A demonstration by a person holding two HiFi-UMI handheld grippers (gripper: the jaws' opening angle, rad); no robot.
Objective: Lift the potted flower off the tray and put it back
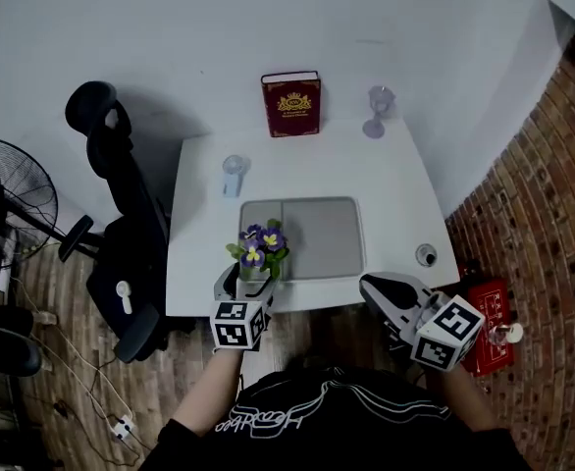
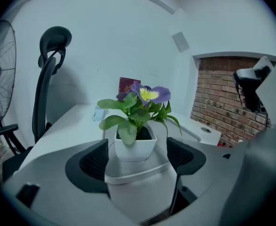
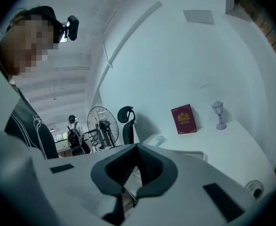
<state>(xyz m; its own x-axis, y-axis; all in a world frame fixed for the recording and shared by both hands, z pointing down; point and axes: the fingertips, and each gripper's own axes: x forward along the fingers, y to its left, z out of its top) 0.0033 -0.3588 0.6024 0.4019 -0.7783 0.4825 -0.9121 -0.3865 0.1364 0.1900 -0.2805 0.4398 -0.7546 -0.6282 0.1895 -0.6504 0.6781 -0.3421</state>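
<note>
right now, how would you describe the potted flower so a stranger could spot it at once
Start at the white rectangular table, then the flat grey tray in its middle. At the tray's front left corner, between the left gripper's jaws, is the small white square pot with purple-and-yellow flowers and green leaves, the only plant on the table.

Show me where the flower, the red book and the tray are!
potted flower (image 2: 135, 145): left gripper view, on the front of its white pot.
red book (image 1: 290, 104): head view, on the middle of its cover.
tray (image 1: 327, 234): head view, on a bare part of its floor.
</note>
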